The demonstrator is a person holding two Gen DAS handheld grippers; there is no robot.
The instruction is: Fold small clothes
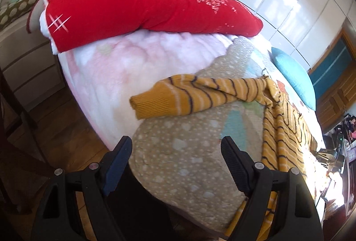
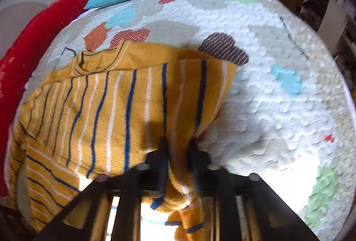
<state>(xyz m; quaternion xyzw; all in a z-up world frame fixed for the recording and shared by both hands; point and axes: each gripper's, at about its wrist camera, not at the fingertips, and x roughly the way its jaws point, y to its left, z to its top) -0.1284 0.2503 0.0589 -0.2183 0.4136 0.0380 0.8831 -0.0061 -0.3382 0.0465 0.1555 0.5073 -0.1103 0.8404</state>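
A small mustard sweater [image 2: 106, 107] with navy and white stripes lies on a bed, spread over a quilt [image 2: 278, 62] patterned with coloured cloud shapes. In the right wrist view the right gripper [image 2: 176, 147] is clamped on a bunched fold of the sweater: cloth fills the narrow gap between its fingers and hangs down below them, while one flap is folded across the body, its edge running toward the far right. The neckline sits at the far left of the garment in that view. In the left wrist view the left gripper [image 1: 175, 152] hangs above the near edge of the bed with its jaws spread wide and nothing between them; under it is a tan blanket [image 1: 178, 163] with pale dots. One sleeve [image 1: 189, 96] stretches out to the left over that blanket, its ribbed cuff lying flat on a pale pink blanket [image 1: 115, 67], well apart from the left gripper. Beyond lie a red blanket [image 1: 144, 2] on the far side and a blue cushion [image 1: 293, 78] on the far right.
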